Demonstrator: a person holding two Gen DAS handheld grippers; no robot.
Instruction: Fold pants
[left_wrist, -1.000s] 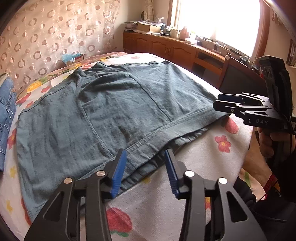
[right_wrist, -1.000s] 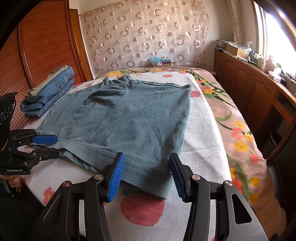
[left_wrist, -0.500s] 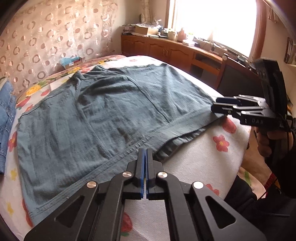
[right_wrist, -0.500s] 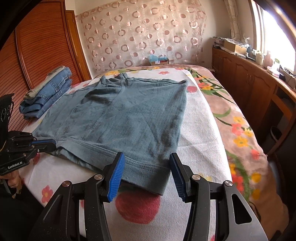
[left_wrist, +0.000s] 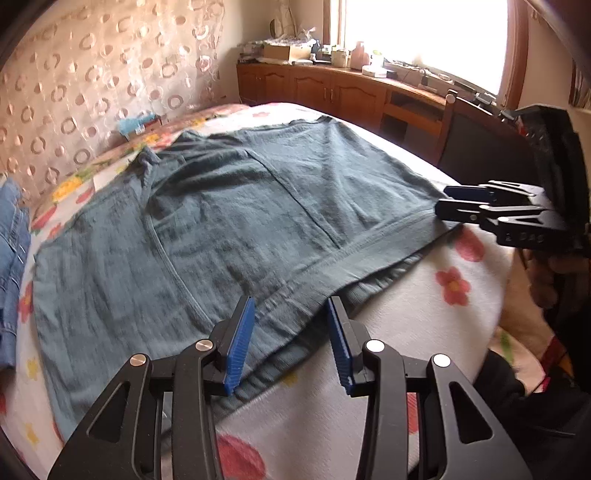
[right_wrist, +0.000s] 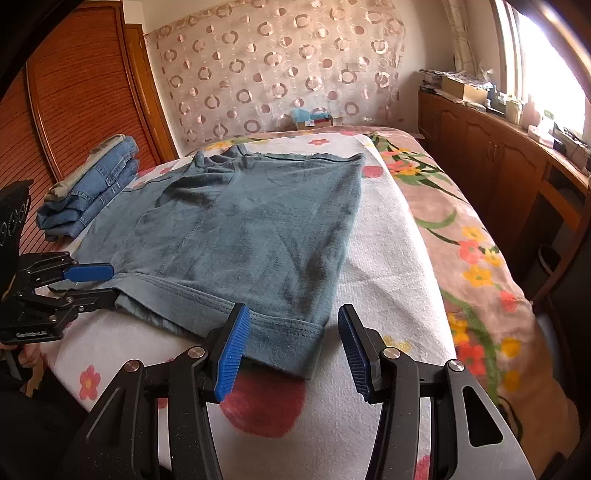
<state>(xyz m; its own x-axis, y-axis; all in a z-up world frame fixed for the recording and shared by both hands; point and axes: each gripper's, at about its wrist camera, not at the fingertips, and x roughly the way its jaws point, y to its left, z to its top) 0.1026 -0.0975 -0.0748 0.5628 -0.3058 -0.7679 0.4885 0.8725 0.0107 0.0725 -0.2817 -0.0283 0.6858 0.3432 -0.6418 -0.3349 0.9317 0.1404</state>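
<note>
Denim first: at the far left of the flowered bedspread (right_wrist: 388, 280) sits a folded stack of blue jeans (right_wrist: 92, 184), well apart from what we're working on, so we leave it be. The pair to fold, teal-grey soft-knit pants (left_wrist: 240, 229), lie spread flat across the white part of the bed w/ the hemmed near edge toward us and the narrower far end toward the patterned curtain.

Left gripper (left_wrist: 291, 343), black w/ blue ribbed pads: its jaws have just been opening and now stand apart, straddling the near hem edge, cloth between them but not pinched. In the right wrist view it's seen from the side at the pants' left corner, pads above and below the hem w/ a gap showing.

Right gripper (right_wrist: 291, 350), same build: jaws apart, hovering at the near right corner, hem between the pads, nothing clamped.

How we'd do this step well, as we judge it:
- Drop both sets of pads lower so one pad slips under both layers of the hem, not just the top one. A lower layer peeks out beneath the top one near the middle of the hem.
- Bite close to the corners, approx. symmetric, so the edge lifts straight.
- Close both at once, then lift and carry toward the far end together; uneven pull would skew the fold.
- Keep cloth taut between the grippers so the middle doesn't sag and crease.
</note>
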